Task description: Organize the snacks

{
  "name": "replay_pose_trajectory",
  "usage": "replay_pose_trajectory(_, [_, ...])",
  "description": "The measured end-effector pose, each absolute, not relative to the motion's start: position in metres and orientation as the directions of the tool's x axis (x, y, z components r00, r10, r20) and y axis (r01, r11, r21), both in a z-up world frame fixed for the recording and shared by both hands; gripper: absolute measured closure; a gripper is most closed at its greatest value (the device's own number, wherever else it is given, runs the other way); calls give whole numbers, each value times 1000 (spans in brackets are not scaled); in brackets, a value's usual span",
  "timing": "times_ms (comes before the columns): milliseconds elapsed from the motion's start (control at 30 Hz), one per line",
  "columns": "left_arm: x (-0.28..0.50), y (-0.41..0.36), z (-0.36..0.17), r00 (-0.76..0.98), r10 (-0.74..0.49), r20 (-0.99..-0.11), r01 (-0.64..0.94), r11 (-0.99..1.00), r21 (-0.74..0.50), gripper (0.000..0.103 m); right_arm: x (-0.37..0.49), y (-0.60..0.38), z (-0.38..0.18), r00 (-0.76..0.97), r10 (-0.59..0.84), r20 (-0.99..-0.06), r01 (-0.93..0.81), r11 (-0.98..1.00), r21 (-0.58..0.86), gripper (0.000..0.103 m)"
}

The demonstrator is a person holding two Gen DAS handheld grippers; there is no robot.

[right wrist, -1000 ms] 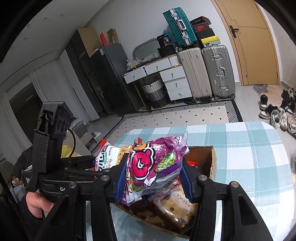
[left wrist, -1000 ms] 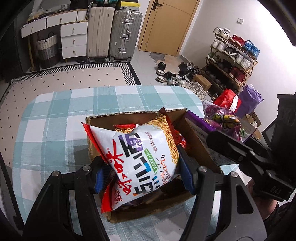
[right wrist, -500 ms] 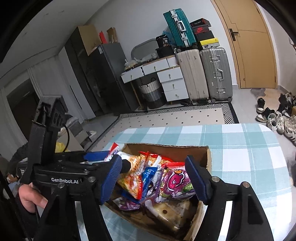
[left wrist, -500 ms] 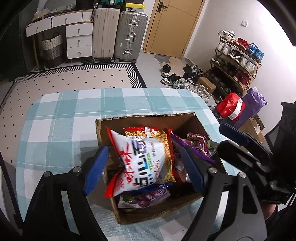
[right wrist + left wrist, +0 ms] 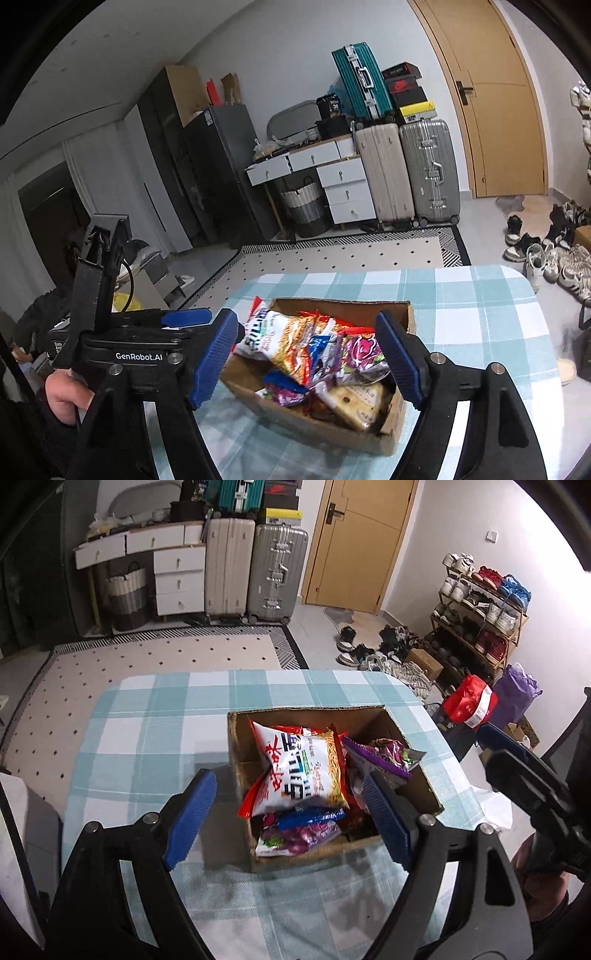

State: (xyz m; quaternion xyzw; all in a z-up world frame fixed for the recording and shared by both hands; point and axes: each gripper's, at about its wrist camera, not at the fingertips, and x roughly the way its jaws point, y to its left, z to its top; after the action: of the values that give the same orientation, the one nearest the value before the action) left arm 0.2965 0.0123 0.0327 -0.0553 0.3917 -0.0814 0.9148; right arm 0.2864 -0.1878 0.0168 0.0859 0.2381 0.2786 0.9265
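A: Start at the left gripper. What is it doing?

B: Its 2 blue pads are spread wide and hold nothing. The box sits just ahead of and below it, on the checked table. The far pad overlaps the box's near right side in that view; the near pad hangs out over bare cloth to the left of the box.

A: And the right gripper?

B: Also spread and empty. From its camera the box lies straight ahead and below, framed between both pads, so it looks the better centred of the 2. The left gripper shows at its left side, just beside the box's edge.

A: Where are the snacks?

B: All in the box, as far as I can see. The white noodle bag lies on top, its long axis running away from the left gripper and leaning toward the far left corner. The purple bag is to its right, nearer the right gripper; from that side it sits just inside the far pad. A blue packet and another purple one lie at the box's near end.

A: So which hand takes what?

B: My guess: left for the noodle bag, closing across its short width; right for the purple bag. Whether anything is wedged underneath, I cannot tell from here.
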Motion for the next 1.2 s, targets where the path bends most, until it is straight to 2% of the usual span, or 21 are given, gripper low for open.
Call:
replay_pose_trajectory(300, [241, 8, 59, 750, -125, -649, 73, 992, -107, 16, 238, -193, 34, 757, 551, -352, -484, 834, 266, 16])
replay_pose_trajectory(567, [198, 11, 68, 782, -104, -615, 45, 993, -111, 13, 194, -199, 39, 781, 539, -314, -486, 841, 237, 9])
replay_pose_trajectory(633, [187, 12, 66, 788, -109, -607, 49, 992, -114, 1, 183, -199, 39, 787, 535, -308, -485, 844, 228, 8])
replay_pose_trajectory(900, [146, 15, 62, 853, -66, -518, 26, 996, -85, 1, 151, -199, 26, 795, 536, -282, -498, 844, 200, 5])
replay_pose_trajectory(1200, [126, 24, 29, 860, -23, -509, -19, 997, -77, 1, 123, -207, 8, 833, 511, -212, -490, 860, 143, 1])
